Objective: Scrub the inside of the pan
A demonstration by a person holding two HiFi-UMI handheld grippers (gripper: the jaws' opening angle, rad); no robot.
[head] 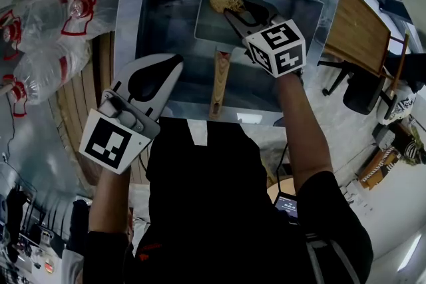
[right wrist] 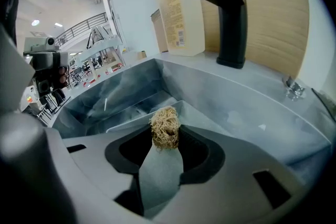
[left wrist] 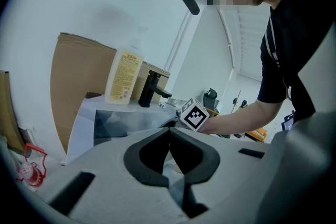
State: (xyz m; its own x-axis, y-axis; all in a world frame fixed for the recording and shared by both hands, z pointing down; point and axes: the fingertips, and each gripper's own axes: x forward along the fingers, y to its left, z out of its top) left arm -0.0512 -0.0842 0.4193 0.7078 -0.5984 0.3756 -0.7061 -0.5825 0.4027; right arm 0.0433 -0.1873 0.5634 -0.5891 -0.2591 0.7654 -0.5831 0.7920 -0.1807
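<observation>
Right gripper clamps a straw-coloured fibre scrubber at the 10 o'clock corner of the square pan, which lies in the sink with its wooden handle toward 6 o'clock. Left gripper, jaws together on nothing, sits at the sink's 7 o'clock.

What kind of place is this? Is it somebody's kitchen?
Probably not a home kitchen. It looks like a washing-up corner in an office or workshop: a steel sink with a black tap and a soap bottle, but a desk and office chair right beside it.
</observation>
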